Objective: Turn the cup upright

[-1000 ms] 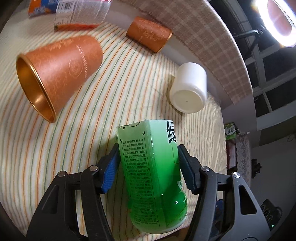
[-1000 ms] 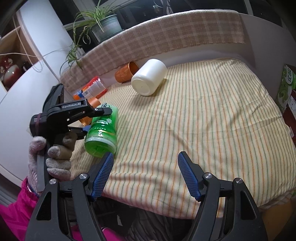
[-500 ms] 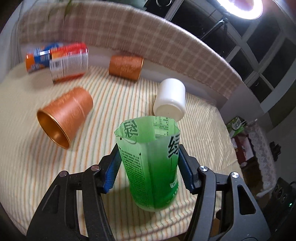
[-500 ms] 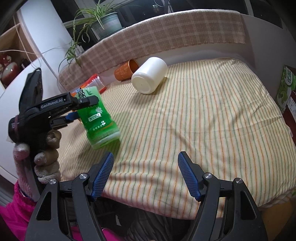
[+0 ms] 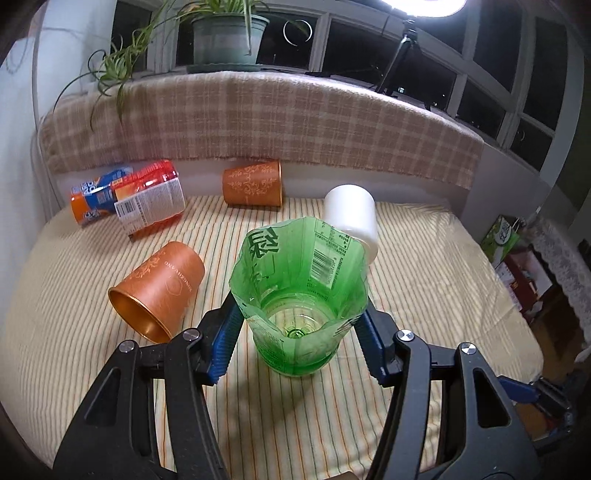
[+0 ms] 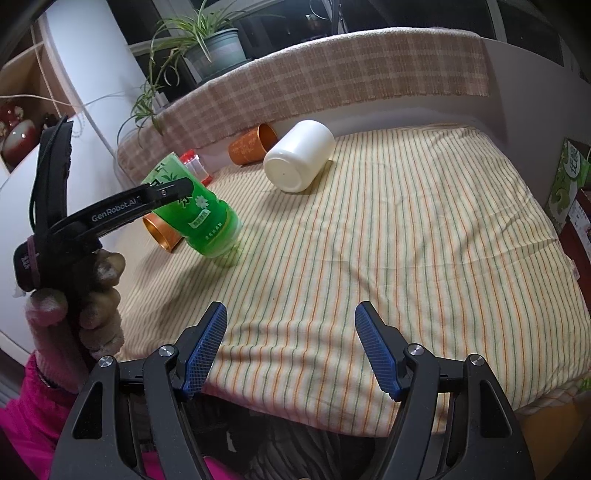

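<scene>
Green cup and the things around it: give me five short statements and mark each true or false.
1. The green cup stands mouth up between the left tool's pads. True.
2. The right tool holds the white cup. False: it is open and holds nothing.
3. The white cup lies on its side. True.
4. Both copper cups, the near one and the far one, stand upright. False: both lie on their sides.
5. A potted plant sits on the striped cloth. False: it sits on the window sill behind.
</scene>
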